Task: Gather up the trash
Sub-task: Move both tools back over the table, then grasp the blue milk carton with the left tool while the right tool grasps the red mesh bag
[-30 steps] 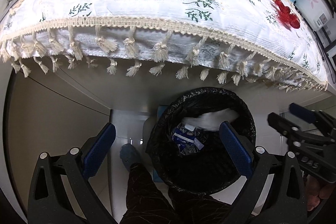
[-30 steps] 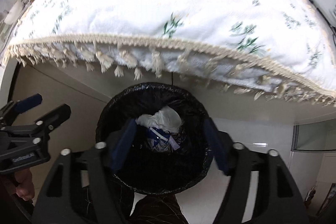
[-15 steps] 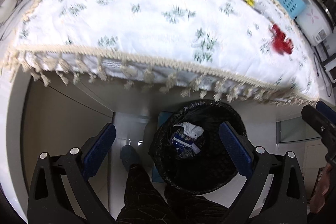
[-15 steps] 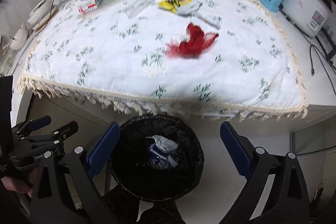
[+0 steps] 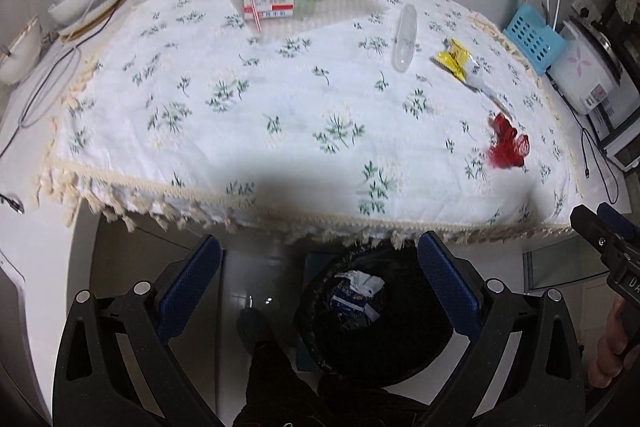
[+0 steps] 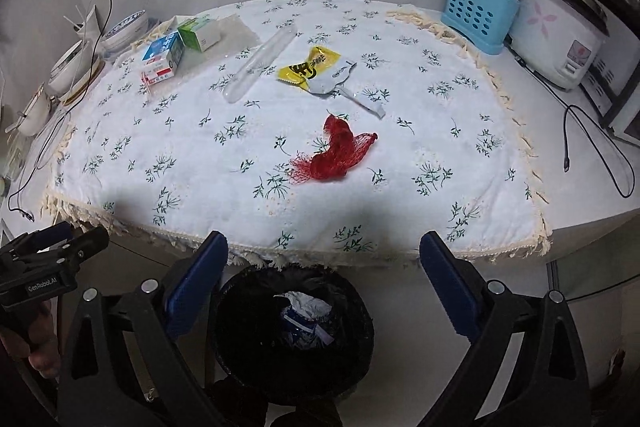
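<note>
Black plastic lined the round waste bin that sat on the floor directly below and between the right gripper's blue pads, and both grippers had risen from over its mouth in the last second, so that the whole tabletop had come into view. The right gripper's jaws had widened over that second and stood fully apart with nothing between them; the left gripper hung just as wide and just as empty. That suggested one drop was finished and the next pickup was due. Inside the bin lay crumpled white paper on top of a blue-and-white wrapper, well short of the rim. Just beyond the bin hung the fringed white floral tablecloth. Ahead of the right gripper, nearest, lay a red mesh net bag; farther on, a yellow and silver snack wrapper, then a clear plastic tube. Farthest left stood a blue-and-white milk carton and a green box. At the far right, a blue perforated plastic holder held chopsticks and straws.
</note>
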### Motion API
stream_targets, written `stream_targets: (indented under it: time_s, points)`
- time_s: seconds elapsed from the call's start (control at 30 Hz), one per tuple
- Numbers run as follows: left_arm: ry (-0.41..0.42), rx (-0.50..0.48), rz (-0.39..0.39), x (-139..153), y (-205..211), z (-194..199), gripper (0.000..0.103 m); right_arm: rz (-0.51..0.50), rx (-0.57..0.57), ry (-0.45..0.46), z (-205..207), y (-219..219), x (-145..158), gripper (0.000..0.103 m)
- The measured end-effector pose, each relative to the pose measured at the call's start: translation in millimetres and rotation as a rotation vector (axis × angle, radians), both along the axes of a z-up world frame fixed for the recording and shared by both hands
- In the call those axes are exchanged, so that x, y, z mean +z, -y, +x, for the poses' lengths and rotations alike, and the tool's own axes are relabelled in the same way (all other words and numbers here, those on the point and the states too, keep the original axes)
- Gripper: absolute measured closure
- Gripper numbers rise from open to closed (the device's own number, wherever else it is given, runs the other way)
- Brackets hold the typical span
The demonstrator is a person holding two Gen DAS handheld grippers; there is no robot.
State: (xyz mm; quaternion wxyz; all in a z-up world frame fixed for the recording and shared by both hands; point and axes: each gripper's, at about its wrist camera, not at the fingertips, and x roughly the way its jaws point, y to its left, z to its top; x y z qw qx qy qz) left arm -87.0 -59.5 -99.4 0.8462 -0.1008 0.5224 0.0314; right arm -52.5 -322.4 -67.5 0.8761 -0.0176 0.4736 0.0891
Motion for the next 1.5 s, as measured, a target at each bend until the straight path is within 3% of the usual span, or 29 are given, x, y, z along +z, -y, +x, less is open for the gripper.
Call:
stream_targets:
  time_s: [0.47,0.87,1.23,1.5]
  points:
    - [0.016,0.021,0.013,14,-36,82,0.007,-0.002,-0.037,-0.034,57,-7,1,0.01]
    - [-0.025,0.046,0.008,5,-85,177,0.008,-0.022,-0.098,-0.13,105,-18,-25,0.011]
    - [-0.063,0.068,-0.011,-2,-112,263,0.01,-0.034,-0.145,-0.198,129,-22,-48,0.023]
    - [-0.097,0.057,-0.011,-12,-108,296,0.013,-0.018,-0.187,-0.241,132,-13,-61,0.041]
